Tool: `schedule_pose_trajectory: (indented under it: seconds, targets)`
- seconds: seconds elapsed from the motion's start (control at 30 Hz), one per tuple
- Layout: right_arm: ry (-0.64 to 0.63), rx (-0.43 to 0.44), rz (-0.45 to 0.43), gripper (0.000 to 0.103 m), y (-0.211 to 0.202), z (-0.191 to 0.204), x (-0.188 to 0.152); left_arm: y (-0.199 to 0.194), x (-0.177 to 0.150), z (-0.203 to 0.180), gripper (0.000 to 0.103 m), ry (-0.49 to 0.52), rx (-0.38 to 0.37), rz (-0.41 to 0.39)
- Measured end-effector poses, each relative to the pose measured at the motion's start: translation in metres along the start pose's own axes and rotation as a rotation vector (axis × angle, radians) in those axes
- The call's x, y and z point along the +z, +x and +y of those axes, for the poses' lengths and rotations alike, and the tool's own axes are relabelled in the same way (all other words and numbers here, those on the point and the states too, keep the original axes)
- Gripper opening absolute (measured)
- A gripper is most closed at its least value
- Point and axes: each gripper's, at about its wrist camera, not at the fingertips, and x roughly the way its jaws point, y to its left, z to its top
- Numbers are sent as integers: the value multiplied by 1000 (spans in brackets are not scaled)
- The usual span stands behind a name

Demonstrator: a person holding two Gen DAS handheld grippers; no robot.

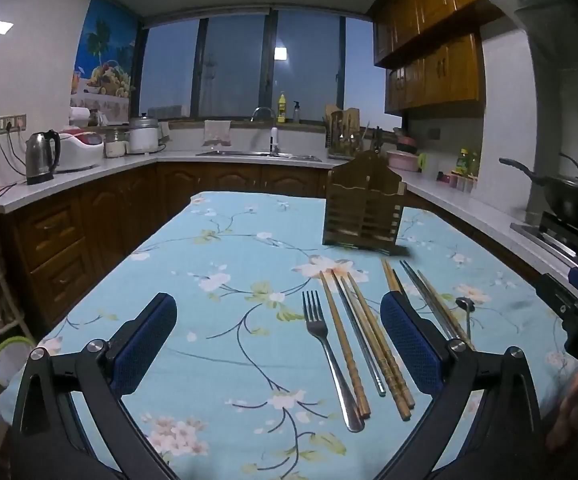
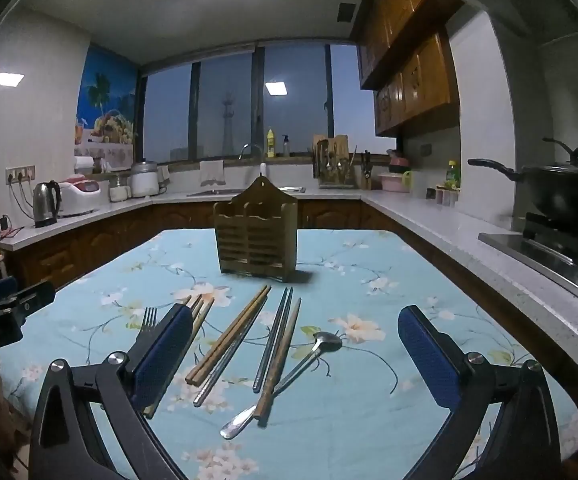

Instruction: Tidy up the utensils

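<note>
A brown wooden utensil holder [image 1: 363, 210] [image 2: 257, 236] stands upright on the floral blue tablecloth [image 1: 229, 264] [image 2: 373, 380]. In front of it lie a metal fork [image 1: 327, 354] [image 2: 147, 322], several wooden chopsticks [image 1: 345, 344] [image 2: 229, 334], metal chopsticks [image 1: 359, 332] [image 2: 277, 336] and a metal spoon [image 1: 466, 307] [image 2: 313, 354]. My left gripper [image 1: 279, 320] hovers open over the near left of the cloth, nothing between its fingers. My right gripper [image 2: 297, 340] hovers open above the chopsticks and spoon, touching none of them.
Counters wrap around the table: a kettle [image 1: 41, 156] and rice cooker at left, a sink [image 1: 259, 155] under the window, a black wok [image 2: 561, 194] on the stove at right. A hand shows at the edge of each view.
</note>
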Motion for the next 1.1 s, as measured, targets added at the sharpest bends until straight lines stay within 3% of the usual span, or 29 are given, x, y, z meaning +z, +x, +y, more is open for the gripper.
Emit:
schedule_pose_trajectory:
  seconds: [1.1]
  targets:
    - [7,18,27,103,3,10,2,1,2,-1,103,12,-2,12]
